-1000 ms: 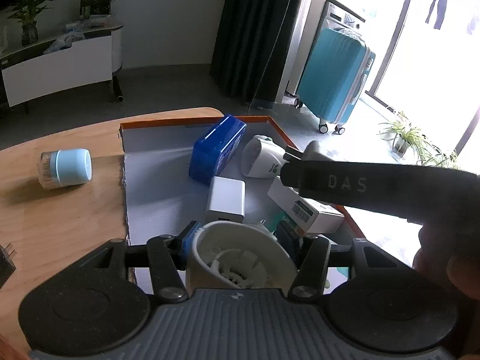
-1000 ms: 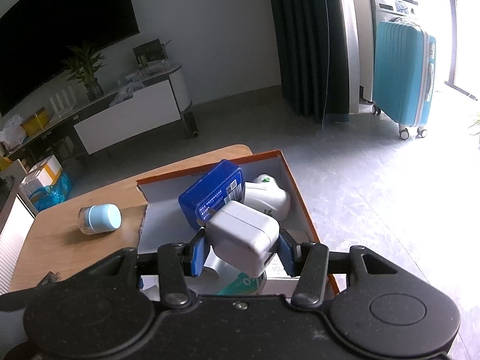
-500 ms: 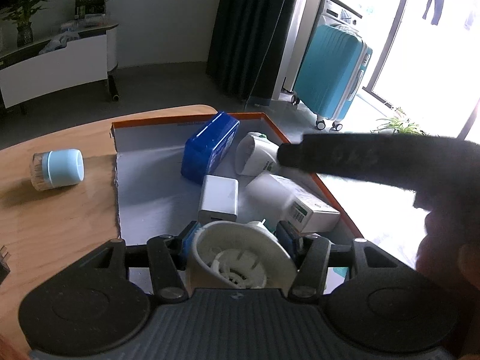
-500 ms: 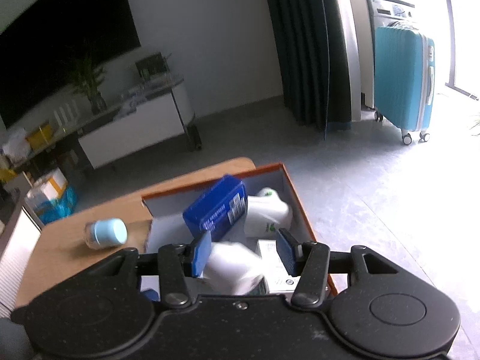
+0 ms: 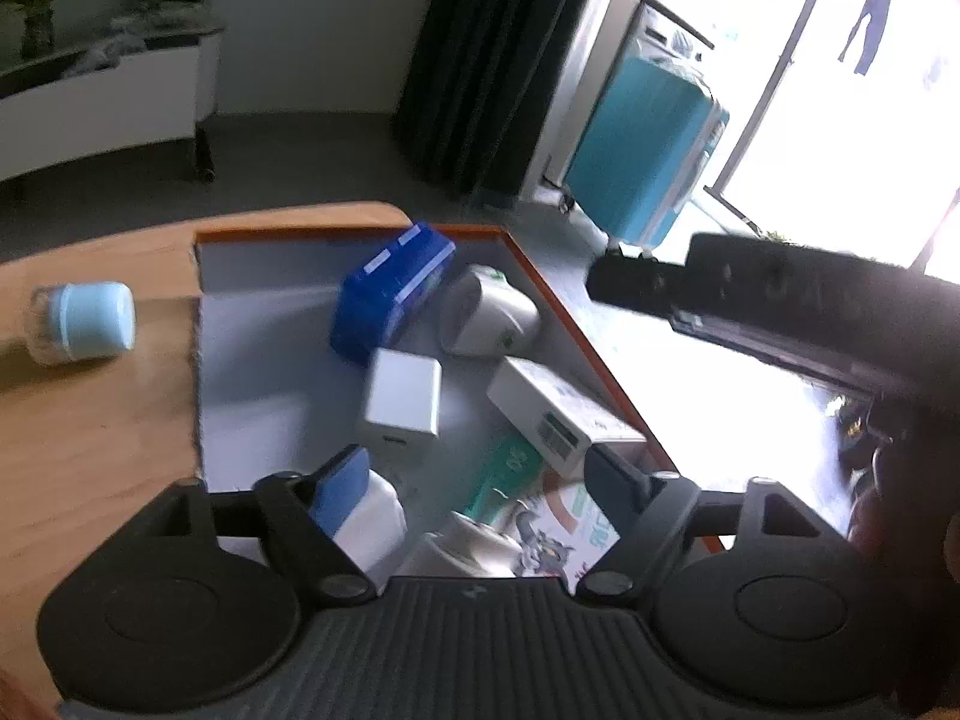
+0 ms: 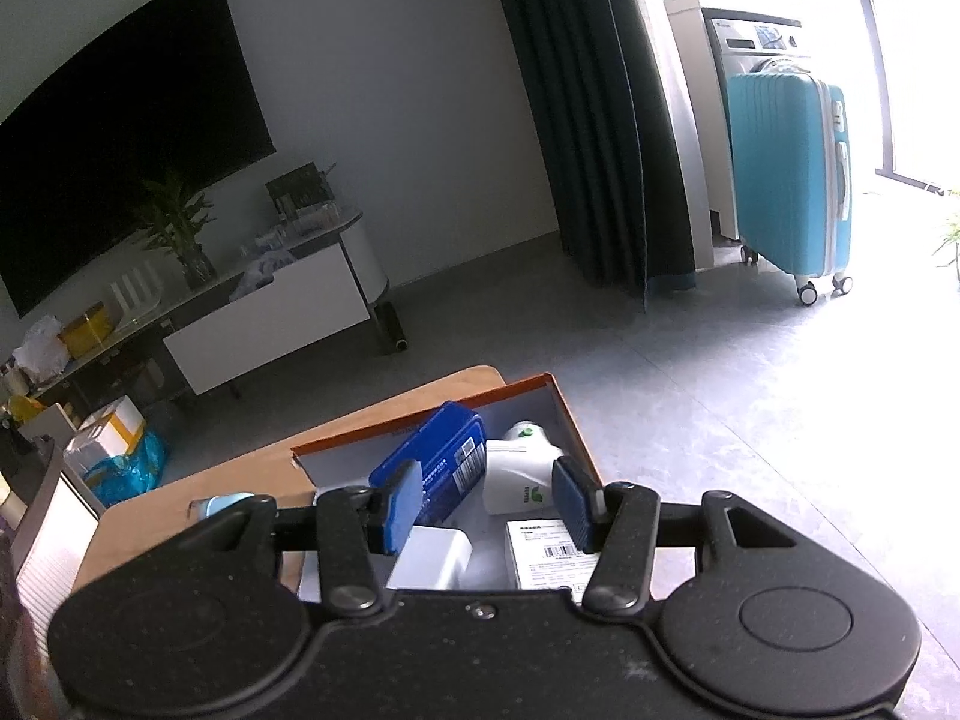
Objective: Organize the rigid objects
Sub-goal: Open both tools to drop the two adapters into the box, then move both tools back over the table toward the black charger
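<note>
An orange-rimmed box (image 5: 540, 282) on the wooden table holds a blue case (image 5: 393, 294), a white bottle (image 5: 489, 315), a white charger (image 5: 402, 399) and a white carton (image 5: 558, 414). My left gripper (image 5: 477, 483) hangs over the box's near end, its jaws opening. The white round reel (image 5: 474, 546) lies below them on a cartoon-printed pack, touched by neither pad. My right gripper (image 6: 489, 501) is open above the box with nothing between its pads. The charger (image 6: 429, 558) lies under it, beside the carton (image 6: 546, 552).
A jar with a light blue cap (image 5: 84, 321) lies on its side on the table left of the box. The right tool's dark body (image 5: 780, 300) reaches in from the right above the box rim. A teal suitcase (image 6: 792, 180) stands on the floor beyond.
The left jaws spread and the white reel dropped out of them into the box. The right gripper let go of the white charger, which now lies in the box, and drew back.
</note>
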The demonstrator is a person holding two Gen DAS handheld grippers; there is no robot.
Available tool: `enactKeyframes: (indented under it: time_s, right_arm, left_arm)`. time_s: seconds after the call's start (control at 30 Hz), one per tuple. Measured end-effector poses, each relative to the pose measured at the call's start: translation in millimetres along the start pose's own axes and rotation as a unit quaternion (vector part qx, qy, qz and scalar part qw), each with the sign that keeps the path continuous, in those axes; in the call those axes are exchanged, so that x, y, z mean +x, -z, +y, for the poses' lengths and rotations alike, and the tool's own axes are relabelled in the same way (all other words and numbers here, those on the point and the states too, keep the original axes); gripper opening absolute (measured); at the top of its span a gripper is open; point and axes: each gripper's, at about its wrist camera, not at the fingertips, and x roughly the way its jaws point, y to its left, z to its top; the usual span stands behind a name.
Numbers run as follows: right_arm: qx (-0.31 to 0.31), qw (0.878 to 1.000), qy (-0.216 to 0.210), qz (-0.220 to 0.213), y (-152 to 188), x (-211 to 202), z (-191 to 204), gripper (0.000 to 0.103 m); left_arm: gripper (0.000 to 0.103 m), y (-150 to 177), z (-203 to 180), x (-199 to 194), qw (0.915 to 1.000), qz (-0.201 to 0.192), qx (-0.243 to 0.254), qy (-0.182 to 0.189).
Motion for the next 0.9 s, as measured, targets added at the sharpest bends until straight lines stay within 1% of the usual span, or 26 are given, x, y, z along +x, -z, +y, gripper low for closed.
enactKeyframes:
  time_s: [0.13,0.2,0.23,0.3,0.43,0.47,0.5,0.53,0.63,0.73,0.9]
  right_arm:
    - [-0.007,1.0,-0.003,-0.007,2,-5,2,0.063]
    - [-0.011,1.0,-0.001,-0.01,3,-9,3,0.07]
    - [-0.014,1.0,0.001,-0.013,4,-12,4,0.071]
    - [-0.017,1.0,0.004,-0.018,4,-15,5,0.079]
    - [-0.026,1.0,0.004,-0.014,5,-20,11,0.082]
    - [-0.029,0.999,0.001,-0.013,6,-21,13,0.086]
    - [-0.033,0.999,-0.002,-0.013,7,-23,15,0.088]
    - [-0.038,0.999,-0.004,-0.013,8,-25,18,0.088]
    - [-0.046,0.999,-0.008,-0.013,11,-29,26,0.089]
    - [-0.044,0.999,-0.019,-0.007,14,-29,35,0.09]
    - [-0.059,0.998,-0.036,0.004,22,-29,57,0.09]
  left_arm:
    - [0.082,-3,4,-9,0.9999,-0.007,-0.005,-0.009]
    - [0.083,-4,5,-15,0.9998,-0.012,-0.005,-0.014]
    - [0.085,-5,7,-18,0.9997,-0.013,-0.006,-0.02]
    - [0.087,-5,7,-23,0.9993,-0.015,-0.005,-0.033]
    - [0.093,-5,11,-34,0.9977,-0.015,-0.003,-0.066]
    - [0.097,-4,13,-37,0.9973,-0.016,-0.004,-0.072]
    - [0.098,-4,15,-40,0.9968,-0.016,-0.006,-0.078]
    - [0.099,-4,17,-42,0.9962,-0.016,-0.007,-0.085]
    - [0.1,-1,24,-50,0.9946,-0.017,-0.01,-0.102]
    - [0.101,1,33,-58,0.9934,-0.018,-0.021,-0.112]
    - [0.101,6,50,-73,0.991,-0.025,-0.033,-0.127]
